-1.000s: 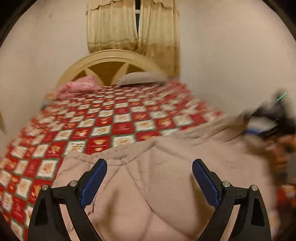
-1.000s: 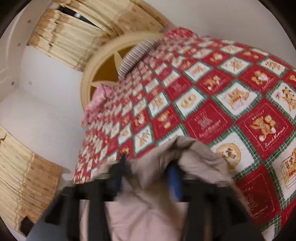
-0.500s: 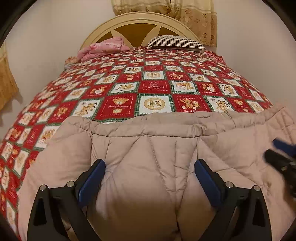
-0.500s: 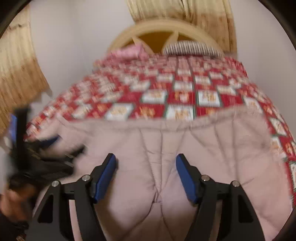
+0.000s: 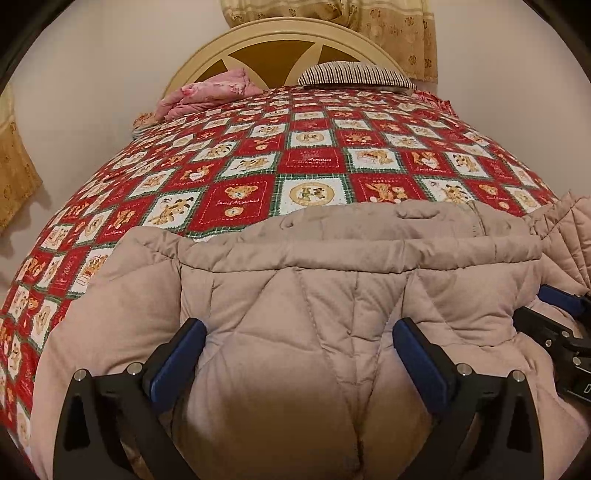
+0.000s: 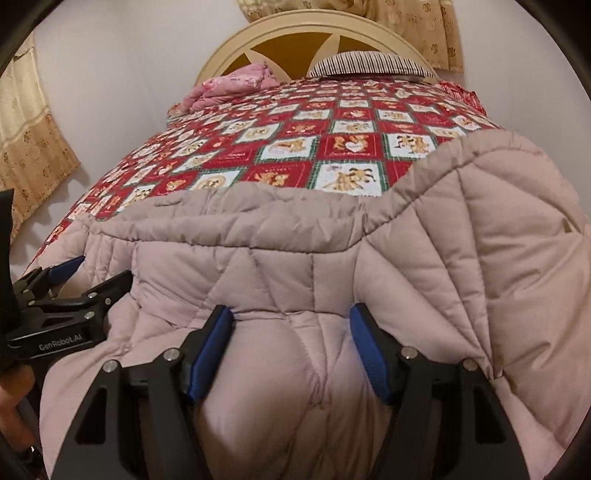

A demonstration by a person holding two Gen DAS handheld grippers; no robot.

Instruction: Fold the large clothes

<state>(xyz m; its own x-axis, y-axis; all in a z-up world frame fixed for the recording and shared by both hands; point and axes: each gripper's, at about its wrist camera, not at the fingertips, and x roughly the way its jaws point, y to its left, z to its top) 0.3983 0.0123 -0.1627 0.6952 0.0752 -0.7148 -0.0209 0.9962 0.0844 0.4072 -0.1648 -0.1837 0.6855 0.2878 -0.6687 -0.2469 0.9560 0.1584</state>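
Coat (image 5: 303, 295) dropped flat onto bed (image 5: 314, 158). Left hand-held gripper (image 5: 299, 354) just spread wide, released; right hand-held gripper (image 6: 291, 347) half-spread, apparently pinching padding. Next: grab sleeve, fold inward.

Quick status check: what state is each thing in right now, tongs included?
padded coat: spread on the bed, not yet folded.
left tongs: open, jaws just been opening; coat between them, not gripped.
right tongs: closed on a bulge of coat.
striped pillow: lying by the headboard.
pink blanket: bundled up.
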